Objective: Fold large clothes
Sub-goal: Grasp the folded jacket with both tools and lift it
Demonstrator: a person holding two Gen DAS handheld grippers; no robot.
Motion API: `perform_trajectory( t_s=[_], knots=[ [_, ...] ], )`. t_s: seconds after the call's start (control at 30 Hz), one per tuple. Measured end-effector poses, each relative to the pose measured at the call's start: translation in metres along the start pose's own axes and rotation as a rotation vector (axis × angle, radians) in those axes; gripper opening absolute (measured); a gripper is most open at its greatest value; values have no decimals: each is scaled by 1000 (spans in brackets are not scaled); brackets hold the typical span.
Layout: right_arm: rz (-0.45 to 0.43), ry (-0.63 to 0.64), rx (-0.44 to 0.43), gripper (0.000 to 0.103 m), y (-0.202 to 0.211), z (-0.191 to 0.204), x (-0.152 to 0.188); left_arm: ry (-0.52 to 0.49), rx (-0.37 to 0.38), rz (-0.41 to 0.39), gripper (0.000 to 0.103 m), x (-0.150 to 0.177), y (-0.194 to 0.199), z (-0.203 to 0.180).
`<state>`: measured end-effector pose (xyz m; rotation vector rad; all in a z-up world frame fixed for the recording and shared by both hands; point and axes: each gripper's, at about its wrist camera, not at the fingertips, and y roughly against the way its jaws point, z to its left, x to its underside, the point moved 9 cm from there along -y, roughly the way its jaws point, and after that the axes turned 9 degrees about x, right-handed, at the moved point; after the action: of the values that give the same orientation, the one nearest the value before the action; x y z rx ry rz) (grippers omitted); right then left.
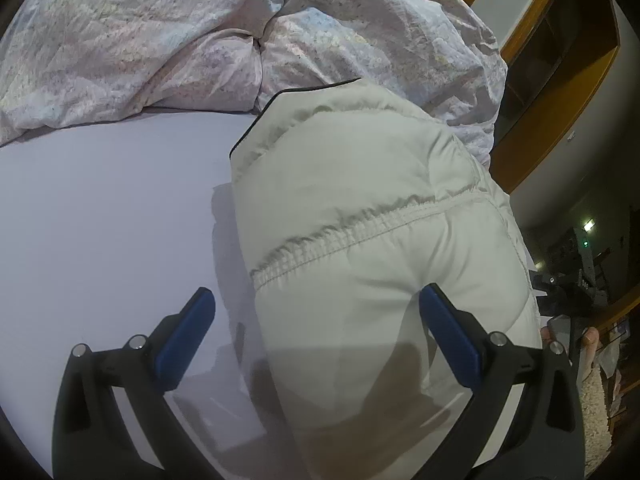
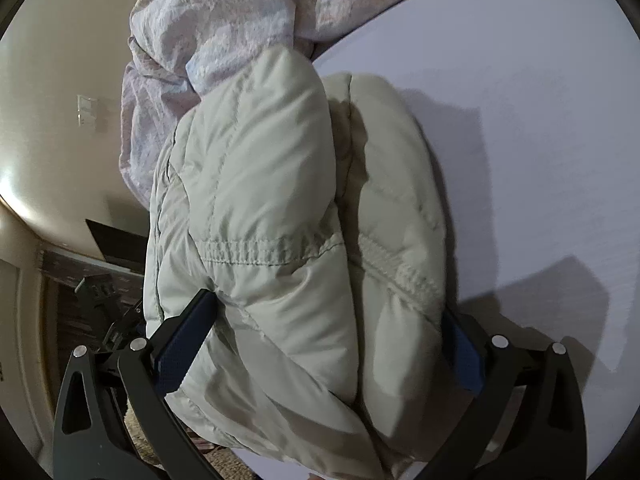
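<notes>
A puffy off-white quilted jacket (image 1: 360, 208) lies folded in thick layers on the pale lilac bed sheet (image 1: 100, 220), near the bed's edge. My left gripper (image 1: 316, 300) is open, its blue pads wide apart; the right pad presses on the jacket's near end, the left pad is over the sheet. In the right wrist view the jacket (image 2: 280, 200) bulges between the fingers of my right gripper (image 2: 328, 312). Its jaws stand wide, with both blue pads against the jacket's folded bundle, the right pad partly hidden behind the fabric.
A crumpled pastel floral duvet (image 1: 160, 40) is heaped at the back of the bed, also in the right wrist view (image 2: 224, 12). A wooden shelf unit (image 1: 560, 60) stands beyond the bed's right side. Floor and dark equipment (image 2: 104, 292) lie beside the bed.
</notes>
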<state>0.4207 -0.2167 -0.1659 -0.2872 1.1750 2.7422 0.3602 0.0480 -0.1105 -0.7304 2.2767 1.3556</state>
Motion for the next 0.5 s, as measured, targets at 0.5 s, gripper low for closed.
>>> perform_trajectory(
  t_s=[0.5],
  knots=[
    [51, 21, -65, 102, -19, 28, 1, 122, 161, 38, 101, 9, -6, 12]
  ],
)
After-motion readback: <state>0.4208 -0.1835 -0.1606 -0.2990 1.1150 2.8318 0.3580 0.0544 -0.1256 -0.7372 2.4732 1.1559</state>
